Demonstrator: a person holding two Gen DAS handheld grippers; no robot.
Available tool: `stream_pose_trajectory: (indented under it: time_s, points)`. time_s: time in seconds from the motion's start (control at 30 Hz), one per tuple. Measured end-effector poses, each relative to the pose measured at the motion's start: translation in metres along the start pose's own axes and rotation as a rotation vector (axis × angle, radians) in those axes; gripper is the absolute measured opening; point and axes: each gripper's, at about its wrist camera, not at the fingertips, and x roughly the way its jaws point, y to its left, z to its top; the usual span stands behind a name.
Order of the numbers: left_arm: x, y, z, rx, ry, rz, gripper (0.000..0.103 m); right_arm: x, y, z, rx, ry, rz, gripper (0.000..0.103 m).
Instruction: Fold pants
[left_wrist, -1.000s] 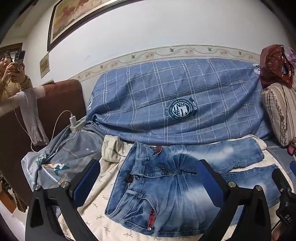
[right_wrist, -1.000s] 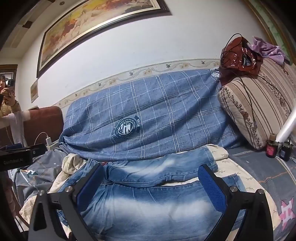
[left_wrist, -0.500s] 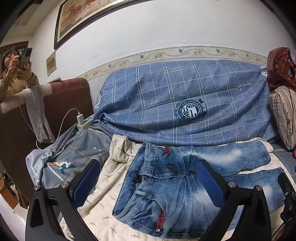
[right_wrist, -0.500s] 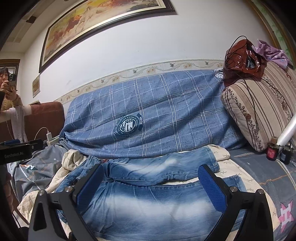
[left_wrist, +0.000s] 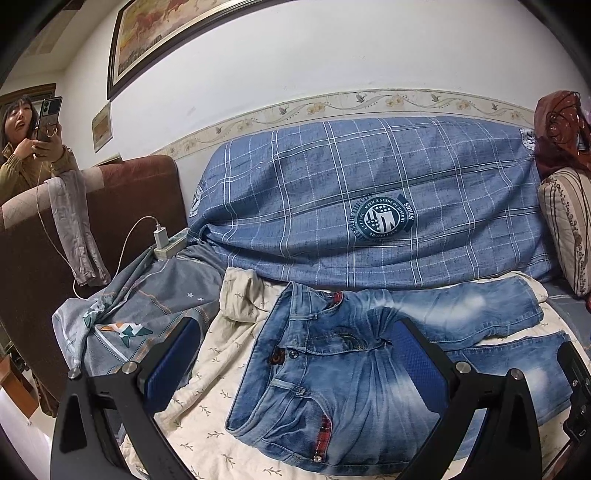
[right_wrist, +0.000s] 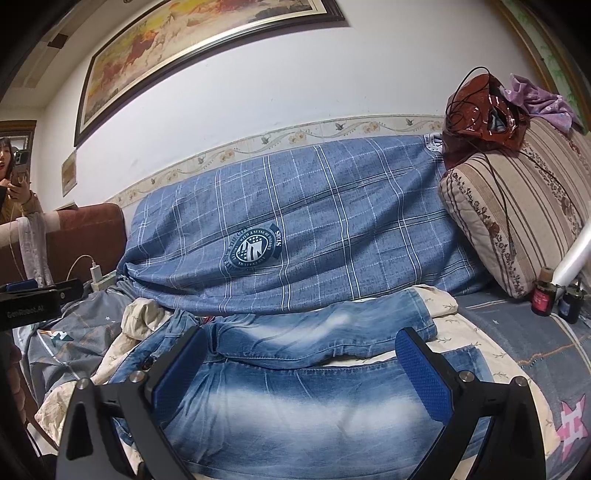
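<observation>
The jeans (left_wrist: 354, 384) lie spread on the cream sheet (left_wrist: 207, 421), waistband left, legs splayed to the right. Folding could go askew, since the far leg (right_wrist: 332, 332) lies crooked and stiff denim may slip from a shallow pinch. Both the left gripper (left_wrist: 295, 373) and right gripper (right_wrist: 299, 376) hover above the denim, wide apart and empty, pointing toward the far wall.

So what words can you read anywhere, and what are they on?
"GenRobot.AI": on the left gripper, seen from the right wrist.
"SWISS" and "WITH A SENSE OF HISTORY": on the round badge of the blue checked cover; its other words are too blurred.
Corner badge: too small.
</observation>
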Motion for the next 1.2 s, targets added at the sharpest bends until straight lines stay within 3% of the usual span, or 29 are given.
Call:
stream_pose_trajectory:
  time_s: [0.6,0.93,1.2]
  points:
    - [0.019,0.009,-0.004,-0.003,0.030,-0.009,0.103,0.005,-0.003,-0.001,-0.007,0.019,-0.020,0.103]
    - [0.120,0.050,-0.021,-0.056,0.226,0.035,0.103,0.047,-0.060,0.007,0.111,0.153,-0.131,0.103]
    - [0.221,0.090,-0.002,-0.109,0.369,0.042,0.103,0.126,-0.114,0.035,0.191,0.270,-0.126,0.103]
